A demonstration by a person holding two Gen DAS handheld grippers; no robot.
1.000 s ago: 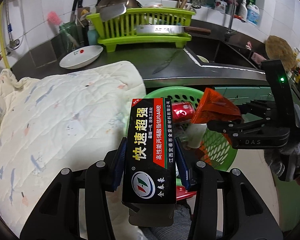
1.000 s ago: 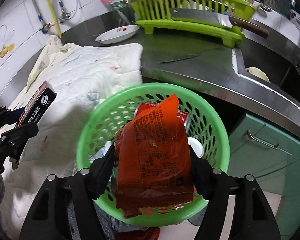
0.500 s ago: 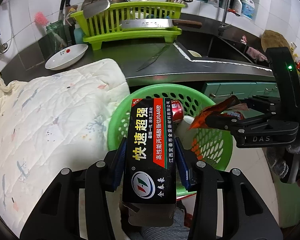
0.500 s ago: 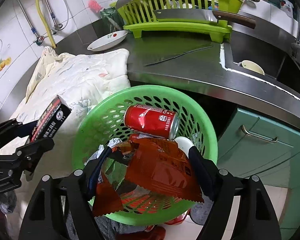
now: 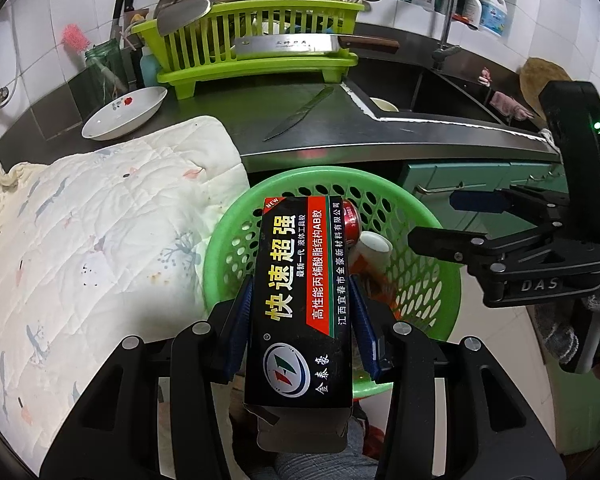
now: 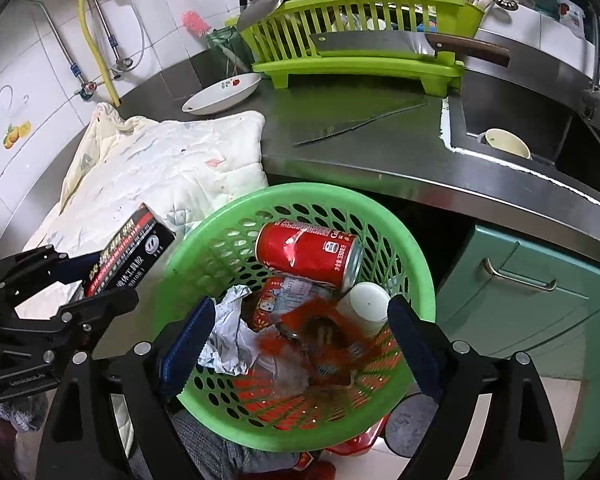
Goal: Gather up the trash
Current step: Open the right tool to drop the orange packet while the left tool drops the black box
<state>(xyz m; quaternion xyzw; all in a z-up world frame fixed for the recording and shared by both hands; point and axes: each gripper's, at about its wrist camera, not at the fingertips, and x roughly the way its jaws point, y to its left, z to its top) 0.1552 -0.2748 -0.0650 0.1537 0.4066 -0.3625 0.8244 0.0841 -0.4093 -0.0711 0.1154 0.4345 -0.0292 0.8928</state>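
Note:
My left gripper (image 5: 302, 320) is shut on a black glue box (image 5: 300, 304) with yellow Chinese lettering, held over the near rim of the green perforated basket (image 5: 440, 264). From the right wrist view the box (image 6: 128, 252) sits at the basket's left rim (image 6: 228, 216). My right gripper (image 6: 296, 332) is open and empty above the basket. Inside lie a red soda can (image 6: 308, 254), a blurred orange wrapper (image 6: 332, 332), crumpled paper (image 6: 228, 332) and a white cup (image 6: 366, 300). The right gripper also shows in the left wrist view (image 5: 452, 220).
A quilted cream cloth (image 5: 92, 224) covers the surface left of the basket. On the steel counter (image 6: 380, 148) lie a serrated knife (image 6: 356, 126) and a white dish (image 6: 222, 94), with a green dish rack (image 6: 360, 40) holding a cleaver. A sink (image 6: 520, 128) and green cabinet (image 6: 520, 292) are right.
My right gripper has opened and let go of the orange wrapper, which has dropped into the basket. My left gripper has carried the black box over the basket rim.

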